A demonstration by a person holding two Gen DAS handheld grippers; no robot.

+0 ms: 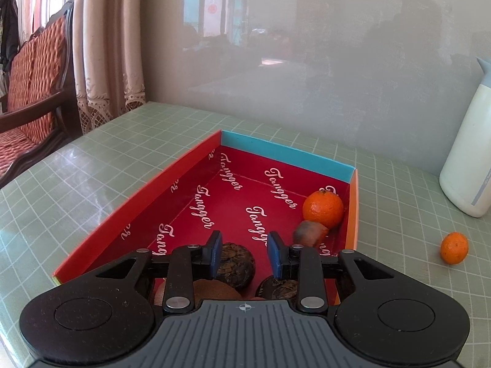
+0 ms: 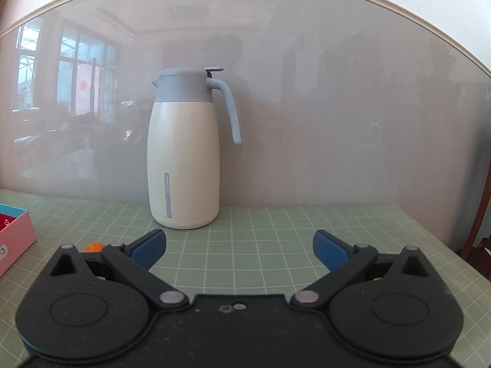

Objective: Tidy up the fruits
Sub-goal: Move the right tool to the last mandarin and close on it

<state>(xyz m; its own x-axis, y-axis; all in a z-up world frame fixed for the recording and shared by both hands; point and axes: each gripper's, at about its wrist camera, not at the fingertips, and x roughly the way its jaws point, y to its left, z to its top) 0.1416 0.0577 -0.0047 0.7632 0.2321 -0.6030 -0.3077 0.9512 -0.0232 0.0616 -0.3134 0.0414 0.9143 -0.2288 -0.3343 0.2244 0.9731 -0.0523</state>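
In the left wrist view a red box (image 1: pixel 196 165) marked "Tangger" lies on the green checked table. Inside it sit an orange (image 1: pixel 322 209), a blurred brown fruit (image 1: pixel 310 233), two dark round fruits (image 1: pixel 234 262) (image 1: pixel 280 288) and a brown one (image 1: pixel 214 289) partly hidden by my gripper. My left gripper (image 1: pixel 245 253) hangs over the box's near end, open and empty. A small orange (image 1: pixel 454 247) lies on the table right of the box. My right gripper (image 2: pixel 239 245) is open wide and empty above the table; the small orange (image 2: pixel 93 247) peeks out behind its left finger.
A cream and grey thermos jug (image 2: pixel 184 165) stands against the wall, and also shows at the right edge of the left wrist view (image 1: pixel 466 159). The box corner (image 2: pixel 15 239) is at the left of the right wrist view. A wooden chair (image 1: pixel 33 98) and curtains stand left of the table.
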